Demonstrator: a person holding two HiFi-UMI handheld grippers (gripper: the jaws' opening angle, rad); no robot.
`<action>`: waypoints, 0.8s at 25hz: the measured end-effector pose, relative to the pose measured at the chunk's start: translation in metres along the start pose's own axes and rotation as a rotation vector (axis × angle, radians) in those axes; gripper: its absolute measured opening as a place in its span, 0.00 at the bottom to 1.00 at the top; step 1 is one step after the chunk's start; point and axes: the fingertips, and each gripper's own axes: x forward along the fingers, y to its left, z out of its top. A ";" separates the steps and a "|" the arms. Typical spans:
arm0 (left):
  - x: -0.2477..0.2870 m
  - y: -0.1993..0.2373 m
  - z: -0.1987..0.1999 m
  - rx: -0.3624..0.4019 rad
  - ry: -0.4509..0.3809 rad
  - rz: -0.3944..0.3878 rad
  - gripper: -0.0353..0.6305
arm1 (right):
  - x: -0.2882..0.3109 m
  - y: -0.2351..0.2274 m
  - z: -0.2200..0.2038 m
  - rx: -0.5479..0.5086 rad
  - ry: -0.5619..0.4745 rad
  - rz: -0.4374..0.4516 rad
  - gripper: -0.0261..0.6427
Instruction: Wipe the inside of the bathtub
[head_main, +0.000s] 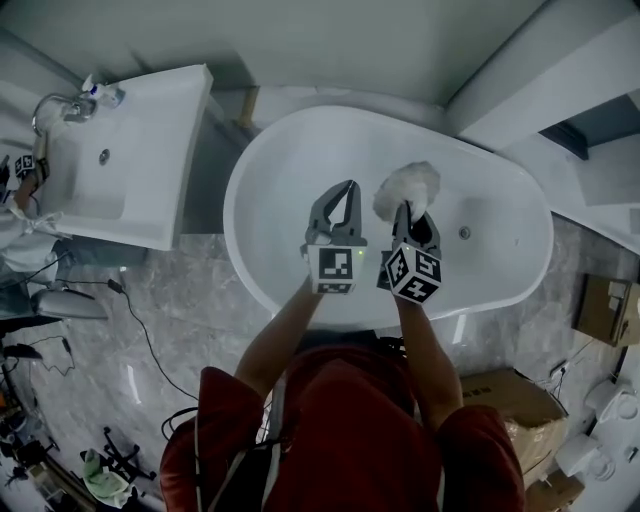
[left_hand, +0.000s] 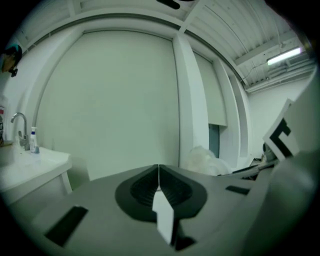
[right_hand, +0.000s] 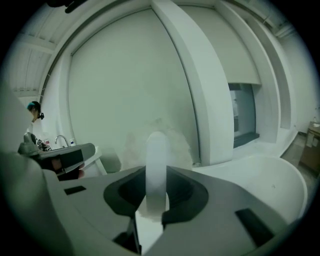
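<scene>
A white oval bathtub (head_main: 280, 160) fills the middle of the head view. Both grippers hang above it, held up and pointing toward the far wall. My right gripper (head_main: 404, 208) is shut on the white handle (right_hand: 156, 160) of a fluffy white duster (head_main: 408, 186), whose head stands up past the jaws (right_hand: 177, 145). To its left, my left gripper (head_main: 349, 188) is shut with nothing in it; its jaws meet in a thin line (left_hand: 158, 170). The duster (left_hand: 202, 159) shows at the right of the left gripper view. The tub's rim (right_hand: 270, 172) curves below the right gripper.
A white sink (head_main: 140, 150) with a faucet (head_main: 55, 105) stands left of the tub; the faucet (left_hand: 20, 130) also shows in the left gripper view. The tub drain (head_main: 464, 232) lies toward the right end. Cardboard boxes (head_main: 515, 405) and cables (head_main: 140, 325) sit on the marble floor.
</scene>
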 end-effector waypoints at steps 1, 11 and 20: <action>-0.007 0.000 0.009 0.001 -0.009 0.006 0.08 | -0.008 0.002 0.006 -0.007 -0.021 0.006 0.18; -0.093 -0.050 0.063 0.032 -0.075 0.036 0.08 | -0.114 -0.007 0.038 0.046 -0.160 0.048 0.18; -0.166 -0.091 0.101 0.092 -0.144 0.008 0.08 | -0.208 -0.012 0.045 -0.045 -0.239 0.099 0.18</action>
